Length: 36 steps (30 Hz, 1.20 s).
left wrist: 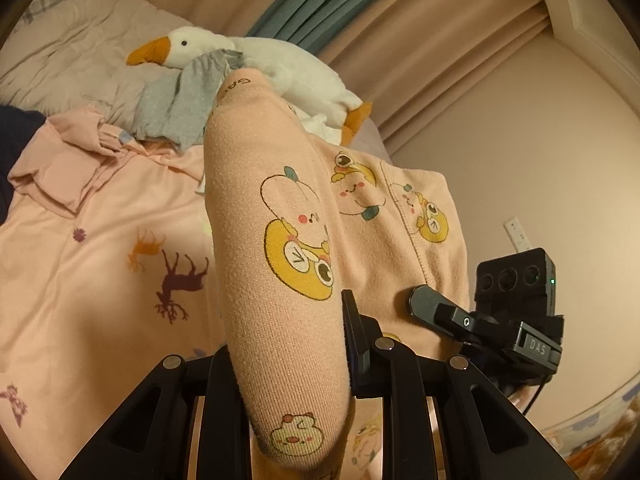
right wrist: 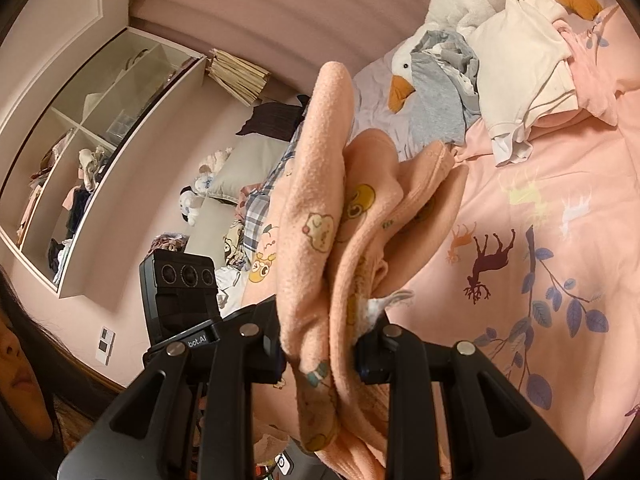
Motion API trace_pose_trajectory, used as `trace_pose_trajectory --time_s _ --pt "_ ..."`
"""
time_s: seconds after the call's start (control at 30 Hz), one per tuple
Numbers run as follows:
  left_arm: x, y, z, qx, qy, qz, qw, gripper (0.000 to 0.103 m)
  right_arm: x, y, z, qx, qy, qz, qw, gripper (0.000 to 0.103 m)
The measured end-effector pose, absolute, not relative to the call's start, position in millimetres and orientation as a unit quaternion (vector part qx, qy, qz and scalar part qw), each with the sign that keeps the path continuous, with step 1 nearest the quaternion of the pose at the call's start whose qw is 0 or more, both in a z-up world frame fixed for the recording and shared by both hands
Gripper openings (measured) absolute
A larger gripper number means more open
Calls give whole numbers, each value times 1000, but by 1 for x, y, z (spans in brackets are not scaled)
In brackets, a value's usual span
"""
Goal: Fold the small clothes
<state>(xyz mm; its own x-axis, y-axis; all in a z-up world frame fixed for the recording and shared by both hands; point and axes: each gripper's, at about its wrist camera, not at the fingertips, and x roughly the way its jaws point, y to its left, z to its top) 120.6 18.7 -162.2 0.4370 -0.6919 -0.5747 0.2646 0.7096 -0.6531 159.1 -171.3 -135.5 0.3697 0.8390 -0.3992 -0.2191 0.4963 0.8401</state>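
Observation:
A small peach fleece garment with yellow cartoon prints hangs in the air above the bed, held by both grippers. My left gripper is shut on one bunched edge of it; the cloth hides the left finger. My right gripper is shut on another bunched part of the same garment, which rises folded between its fingers. The right gripper also shows in the left wrist view, past the garment's right side. The left gripper's camera block shows in the right wrist view.
The pink bedsheet with deer prints lies below. A white goose plush, a grey garment, a pink garment and a cream garment lie at the bed's far side. A wall shelf and a person's face are on the left.

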Motion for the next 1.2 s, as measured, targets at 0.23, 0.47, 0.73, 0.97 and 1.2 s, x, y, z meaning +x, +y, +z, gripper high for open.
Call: trace_pose_trajectory --time_s 0.23,0.47,0.73,0.97,1.2 --pt "139 16 -177 -232 458 -286 809 21 172 -171 -149 348 450 335 751 27" --pt "157 15 -192 -231 470 -279 805 21 188 -168 -161 331 463 313 760 27" --pt "174 7 -212 -219 486 -268 803 21 205 -169 -177 311 482 292 765 27" --pt "186 -1 -228 -207 503 -263 797 21 214 -172 -194 306 498 275 763 26" --pt "190 -8 -237 -189 513 -257 797 21 220 -177 -209 304 510 264 760 26"
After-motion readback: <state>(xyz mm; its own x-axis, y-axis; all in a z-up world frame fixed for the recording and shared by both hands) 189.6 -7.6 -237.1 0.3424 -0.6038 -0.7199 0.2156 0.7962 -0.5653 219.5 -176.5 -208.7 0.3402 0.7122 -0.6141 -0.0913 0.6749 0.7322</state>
